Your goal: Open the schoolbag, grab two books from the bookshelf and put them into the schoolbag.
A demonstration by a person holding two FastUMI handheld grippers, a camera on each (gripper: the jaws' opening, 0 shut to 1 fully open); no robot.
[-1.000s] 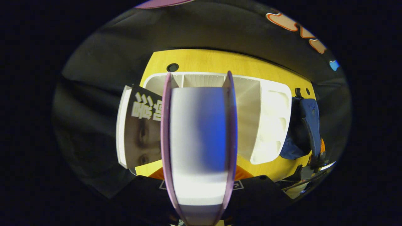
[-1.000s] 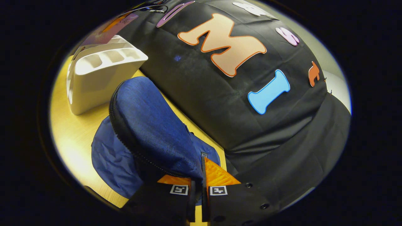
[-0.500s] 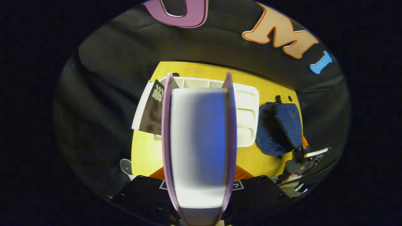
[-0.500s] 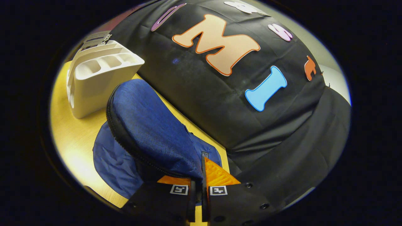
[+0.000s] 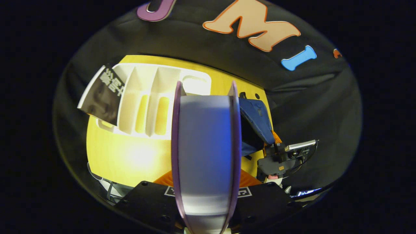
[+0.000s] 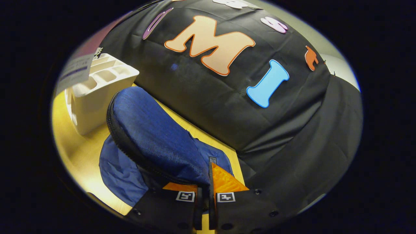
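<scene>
Left tongs: clamped on a book, held edge-on straight ahead, purple covers at either side, pale page block between; raised above the counter.
Right tongs: nearly closed, pinching the edge of the schoolbag flap where a small tag sits, flap lifted up and back.
Right tongs, left gripper view: seen farther off at the right, at the lower edge of the bag.
Schoolbag: blue fabric, lying on the yellow counter near the booth wall, dark zip along the raised flap's rim, mouth open beneath the flap; in the left gripper view just right of the held book.
Bookshelf: white divided organiser standing on the counter, left of the schoolbag, close beside it; several slots visible from above.
Second book: dark cover with pale lettering, leaning tilted at the far left end of the bookshelf, part sticking out past the counter edge.
Bookshelf, right gripper view: beyond the bag at upper left, a pale book edge in front of its near end.
Counter surface: yellow wood grain, bright glare near the front.
</scene>
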